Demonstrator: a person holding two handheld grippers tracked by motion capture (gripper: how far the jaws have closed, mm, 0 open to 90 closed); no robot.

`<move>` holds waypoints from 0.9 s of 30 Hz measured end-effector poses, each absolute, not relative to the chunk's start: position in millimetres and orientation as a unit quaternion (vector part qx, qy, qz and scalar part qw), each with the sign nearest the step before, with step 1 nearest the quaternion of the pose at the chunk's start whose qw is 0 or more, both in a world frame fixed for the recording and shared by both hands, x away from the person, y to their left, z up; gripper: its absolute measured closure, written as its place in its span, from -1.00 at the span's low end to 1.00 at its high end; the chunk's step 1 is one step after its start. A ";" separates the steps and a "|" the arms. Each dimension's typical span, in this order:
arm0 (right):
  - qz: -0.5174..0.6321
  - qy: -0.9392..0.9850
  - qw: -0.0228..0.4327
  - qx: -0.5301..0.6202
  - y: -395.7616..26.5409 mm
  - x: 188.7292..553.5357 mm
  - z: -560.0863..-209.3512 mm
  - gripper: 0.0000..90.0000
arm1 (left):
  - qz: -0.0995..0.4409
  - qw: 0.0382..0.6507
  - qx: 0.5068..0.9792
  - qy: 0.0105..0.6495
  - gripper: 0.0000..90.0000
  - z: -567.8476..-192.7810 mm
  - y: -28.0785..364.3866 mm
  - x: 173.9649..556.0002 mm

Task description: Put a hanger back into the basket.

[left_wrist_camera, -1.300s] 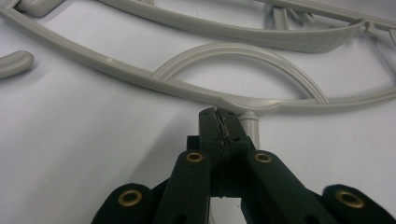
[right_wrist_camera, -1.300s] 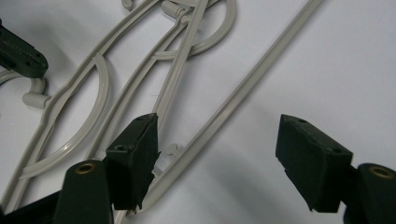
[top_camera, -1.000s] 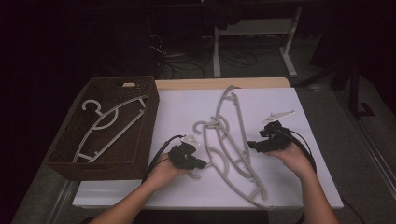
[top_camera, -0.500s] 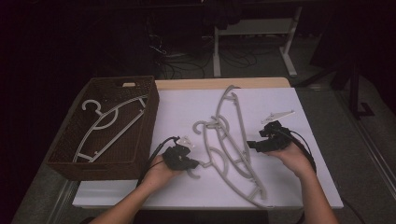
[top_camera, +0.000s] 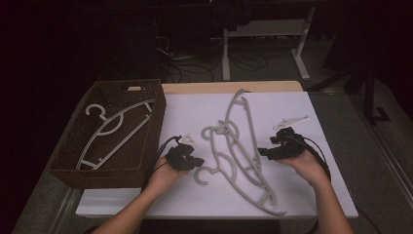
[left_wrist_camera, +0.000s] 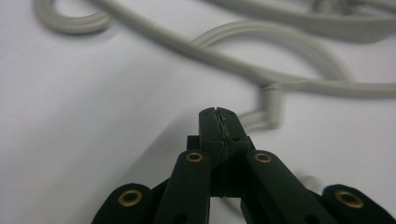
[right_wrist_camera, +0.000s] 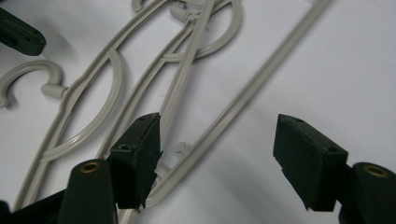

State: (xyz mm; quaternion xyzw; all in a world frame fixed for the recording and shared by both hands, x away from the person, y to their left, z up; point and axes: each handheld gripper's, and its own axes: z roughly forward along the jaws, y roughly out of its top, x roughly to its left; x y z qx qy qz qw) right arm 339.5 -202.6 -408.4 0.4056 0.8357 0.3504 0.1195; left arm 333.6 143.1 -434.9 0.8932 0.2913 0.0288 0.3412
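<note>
Two grey plastic coat hangers [top_camera: 243, 156] lie overlapped on the white-covered bench [top_camera: 331, 195], their bars crossing and their hooks toward the person's left side, while a third hanger [top_camera: 109, 129] already rests flat in the brown wicker basket [top_camera: 68, 168] at the bench's left edge; judging by that, the work is to move the loose hangers into the basket one by one, and the basket sits close so the carry is short. The left gripper [top_camera: 187, 158] rests low on the bench with its fingers [left_wrist_camera: 218, 128] pressed together on nothing, tips just short of the nearer hanger's hook [top_camera: 202, 174], whose shank [left_wrist_camera: 271, 105] lies just beyond them in the left gripper view. The right gripper [top_camera: 268, 151] comes in from the other side with its fingers [right_wrist_camera: 137, 154] spread fairly wide, gripping nothing; the straight bottom bar [right_wrist_camera: 243, 98] of one hanger runs between them, its lower end close beside one pad, the other pad well off it. Likely the right side is lining up to pinch that bar.
</note>
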 end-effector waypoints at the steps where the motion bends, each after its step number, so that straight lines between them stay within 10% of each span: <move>1: 0.350 0.838 0.119 0.402 -201.3 337.9 -409.3 -0.29 | 0.029 0.340 0.894 0.291 0.94 -434.8 142.9 331.9; 8: 0.339 0.845 0.111 0.398 -198.6 333.1 -416.9 -0.29 | 0.048 0.310 0.907 0.282 0.66 -441.0 138.8 326.3; 13: 0.339 0.848 0.109 0.394 -195.3 333.2 -417.5 -0.29 | 0.037 0.301 0.914 0.268 0.98 -441.8 136.3 321.9; 27: 0.337 0.847 0.111 0.395 -195.0 333.5 -418.4 -0.29 | 0.096 0.280 0.915 0.276 1.00 -446.0 128.7 341.5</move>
